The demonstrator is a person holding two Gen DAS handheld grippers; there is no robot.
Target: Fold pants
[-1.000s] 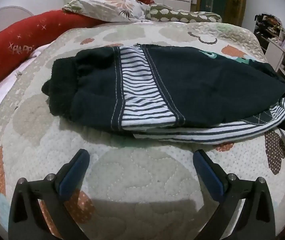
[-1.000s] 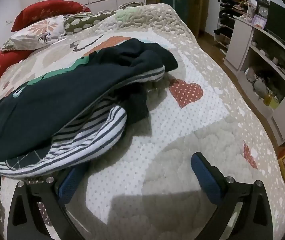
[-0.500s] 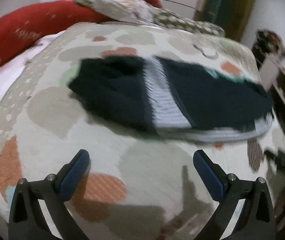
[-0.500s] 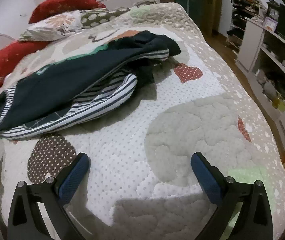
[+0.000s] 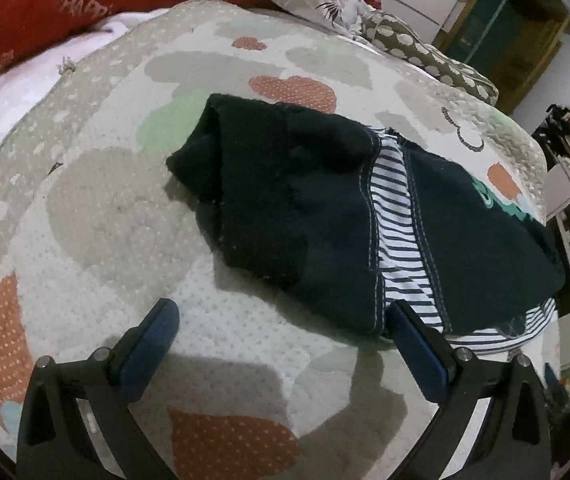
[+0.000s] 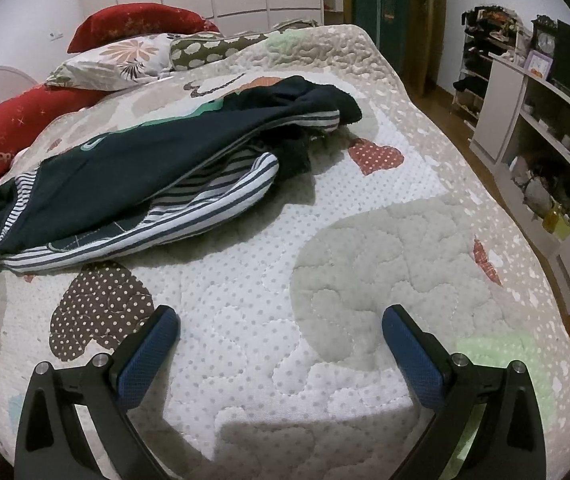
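Dark navy pants (image 5: 305, 208) with a blue-and-white striped band lie folded over on the quilted bed. In the right wrist view the pants (image 6: 133, 172) lie at the left, with the striped waistband at the near edge. My left gripper (image 5: 281, 332) is open and empty, just short of the pants' near edge; its right finger (image 5: 417, 344) is close to the striped band. My right gripper (image 6: 281, 340) is open and empty over bare quilt, well apart from the pants.
The patchwork quilt (image 6: 325, 240) covers the bed. Red and floral pillows (image 6: 125, 56) lie at the head. White shelves (image 6: 545, 128) with clutter stand to the right of the bed. The bed's front edge is just below both grippers.
The left gripper swung left and closer, so the pants' leg end now sits centred. The right gripper pulled back and away from the pants; both stayed open.
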